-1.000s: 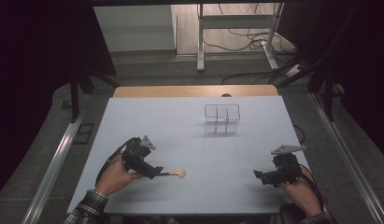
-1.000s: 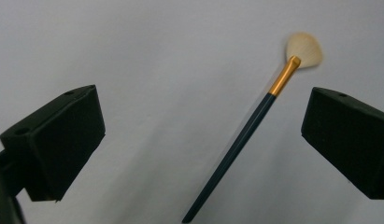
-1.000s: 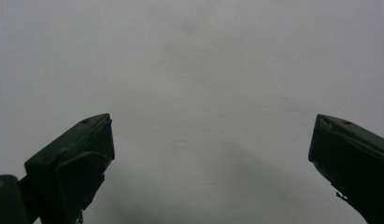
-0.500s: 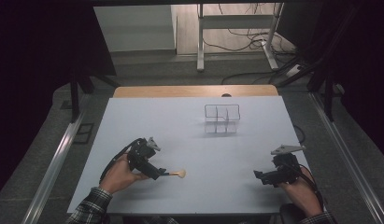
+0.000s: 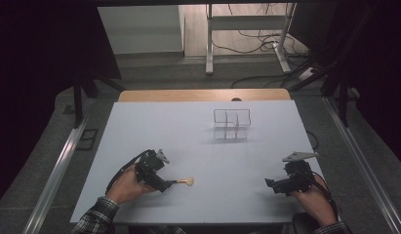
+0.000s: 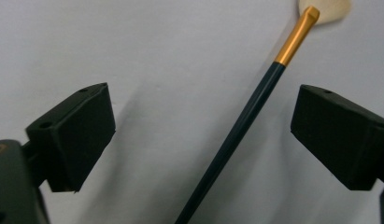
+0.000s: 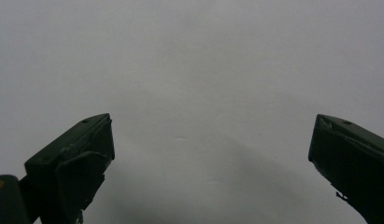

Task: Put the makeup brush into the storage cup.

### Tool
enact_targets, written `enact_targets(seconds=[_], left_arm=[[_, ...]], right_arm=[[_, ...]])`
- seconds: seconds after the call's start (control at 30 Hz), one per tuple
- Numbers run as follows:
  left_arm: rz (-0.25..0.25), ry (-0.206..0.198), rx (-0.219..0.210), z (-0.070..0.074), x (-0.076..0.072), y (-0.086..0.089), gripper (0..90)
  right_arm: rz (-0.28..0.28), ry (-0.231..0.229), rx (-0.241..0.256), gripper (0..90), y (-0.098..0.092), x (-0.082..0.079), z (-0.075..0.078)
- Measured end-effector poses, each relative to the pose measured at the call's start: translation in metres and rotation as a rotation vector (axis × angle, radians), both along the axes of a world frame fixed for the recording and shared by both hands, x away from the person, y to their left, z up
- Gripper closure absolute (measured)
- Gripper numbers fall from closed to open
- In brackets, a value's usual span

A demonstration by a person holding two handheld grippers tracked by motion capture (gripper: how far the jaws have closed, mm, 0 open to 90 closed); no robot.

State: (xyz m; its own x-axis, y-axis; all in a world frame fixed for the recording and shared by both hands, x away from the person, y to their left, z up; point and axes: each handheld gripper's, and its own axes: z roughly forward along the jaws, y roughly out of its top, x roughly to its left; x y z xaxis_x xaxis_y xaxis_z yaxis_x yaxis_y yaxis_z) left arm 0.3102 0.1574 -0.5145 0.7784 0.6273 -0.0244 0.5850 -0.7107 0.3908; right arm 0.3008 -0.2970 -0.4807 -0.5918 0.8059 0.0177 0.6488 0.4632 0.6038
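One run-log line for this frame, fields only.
left gripper: open, jaws astride brush, no contact | brush: flat on table | right gripper: open, idle near table | rack: far, empty

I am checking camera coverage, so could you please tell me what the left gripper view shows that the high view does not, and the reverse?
The left gripper view alone resolves the brush's dark handle and gold ferrule lying between the open fingers, touching neither. The high view alone takes in the wire rack, the right gripper, open over bare table, and both hands. Both show the left gripper at the brush, its pale bristle tip pointing away.
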Motion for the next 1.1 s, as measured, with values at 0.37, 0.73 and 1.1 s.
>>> enact_targets(seconds=[0.37, 0.73, 1.1], left_arm=[[-0.038, 0.046, 0.012, -0.002, -0.002, 0.004, 31.3], [-0.1, 0.063, 0.022, 0.002, -0.008, 0.002, 83.7], [-0.054, 0.039, -0.041, 0.009, -0.008, 0.008, 83.6]], right_arm=[[0.006, 0.006, -0.008, 0.4, 0.0, 0.0, -0.001], [0.009, 0.007, -0.01, 0.8, 0.001, 0.0, -0.001], [0.011, 0.011, -0.01, 0.8, 0.0, 0.0, -0.001]])
